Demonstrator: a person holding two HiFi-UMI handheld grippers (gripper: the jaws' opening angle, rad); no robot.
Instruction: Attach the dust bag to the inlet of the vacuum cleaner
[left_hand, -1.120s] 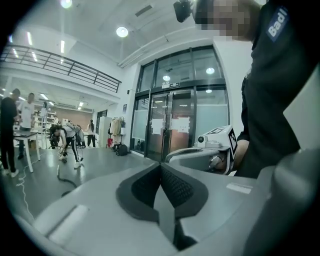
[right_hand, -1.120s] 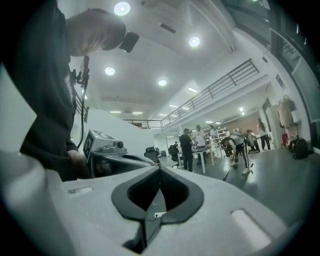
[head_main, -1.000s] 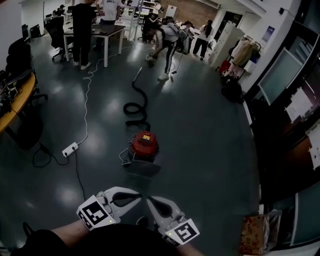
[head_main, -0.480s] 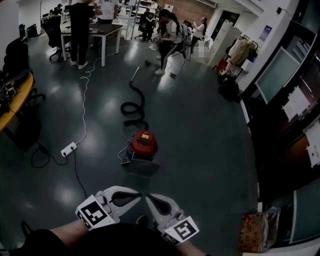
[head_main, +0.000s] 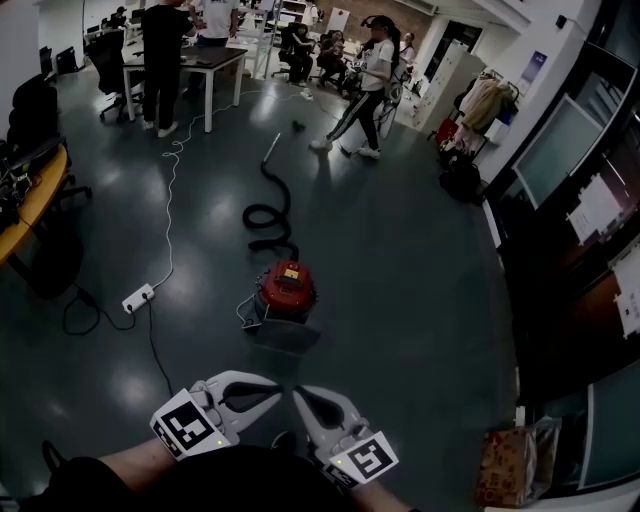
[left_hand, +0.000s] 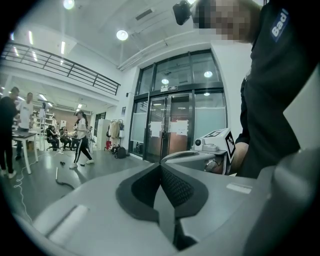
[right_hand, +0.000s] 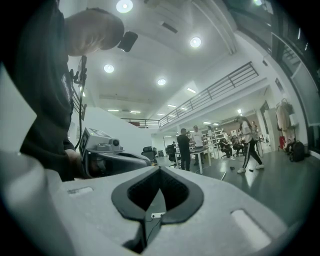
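Note:
The red vacuum cleaner (head_main: 288, 288) stands on the dark floor in the middle of the head view. Its black hose (head_main: 268, 214) coils away behind it to a pale wand (head_main: 272, 148). A flat grey piece (head_main: 286, 336) lies on the floor just in front of it; I cannot tell whether it is the dust bag. My left gripper (head_main: 277, 388) and right gripper (head_main: 299, 394) hover close to my body, tips nearly meeting, well short of the vacuum. Both are shut with nothing between the pads. The left gripper view shows its shut jaws and the right gripper (left_hand: 212, 149) beyond.
A white power strip (head_main: 140, 298) with its cable lies left of the vacuum. A curved desk (head_main: 30, 205) stands at far left. People stand by a table (head_main: 205, 62) at the back, and one person (head_main: 370, 75) walks there. A brown paper bag (head_main: 512, 466) sits at bottom right.
Both grippers have stayed where they were, shut. The person in the background has straightened up and walked to the right.

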